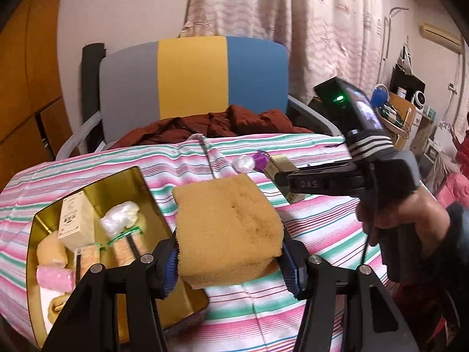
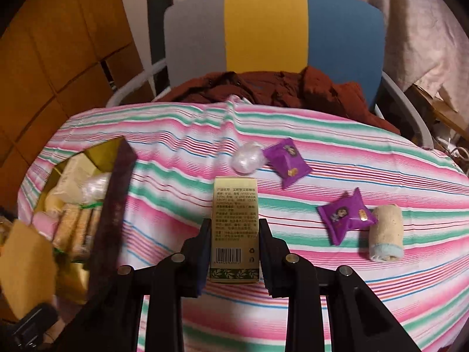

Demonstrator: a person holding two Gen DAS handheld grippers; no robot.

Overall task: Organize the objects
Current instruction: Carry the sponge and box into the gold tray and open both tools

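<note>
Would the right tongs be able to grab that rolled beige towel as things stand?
Probably not yet: the right tongs are shut on the gold box. The rolled towel lies uncovered on the striped cloth, so the way looks free once they're emptied.

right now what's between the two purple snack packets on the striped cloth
Nothing: the right wrist view shows only bare striped cloth between the upper purple snack packet and the lower purple snack packet.

Left gripper (image 1: 230, 259): black frame, silver screws, blue ribbed pads (image 1: 171, 267). Right gripper (image 2: 234, 252): black frame, black cable, green indicator light. Dark sleeve (image 1: 448, 264).
</note>
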